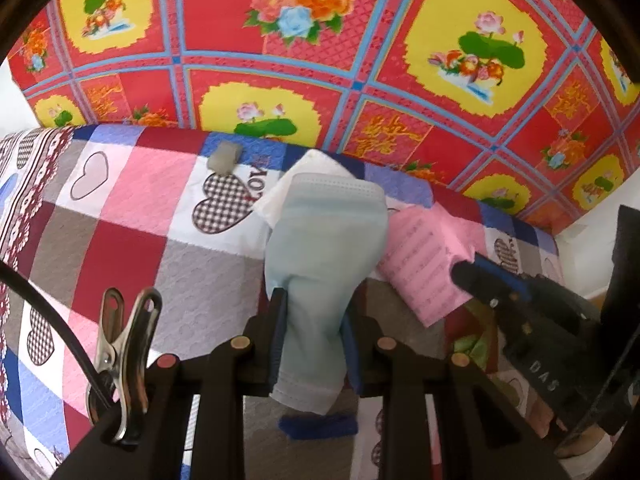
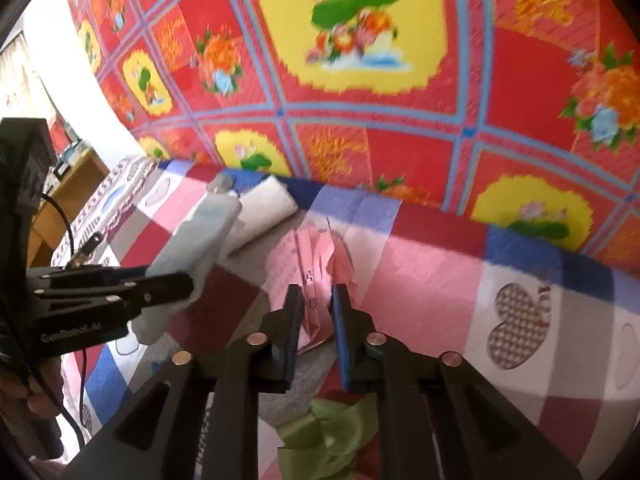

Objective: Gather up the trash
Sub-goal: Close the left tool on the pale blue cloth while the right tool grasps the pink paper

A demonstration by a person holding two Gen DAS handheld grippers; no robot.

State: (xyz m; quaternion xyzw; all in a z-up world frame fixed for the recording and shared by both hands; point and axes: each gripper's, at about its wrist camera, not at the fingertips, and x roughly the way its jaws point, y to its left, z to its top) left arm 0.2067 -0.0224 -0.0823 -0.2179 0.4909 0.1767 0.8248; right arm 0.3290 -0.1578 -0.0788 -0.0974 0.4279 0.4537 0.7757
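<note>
Left claw (image 1: 314, 336): we have it pinching the pale blue face mask (image 1: 324, 240), which hangs forward, raised over the bed (image 1: 140, 208).
Right claw (image 2: 318, 312): pressed onto the crumpled pink paper (image 2: 312, 264), which rests on the checked bed cover just right of the mask.
White tissue (image 1: 316, 172): on the bed behind the mask, near the wall cloth (image 1: 360, 40); not yet collected.
Green scrap (image 2: 332, 436): below the right claw, loose.
Doing it well: we keep both grips firm, lift straight up, avoid snagging the cover.
Risk: we judge the thin paper may slip or tear.
</note>
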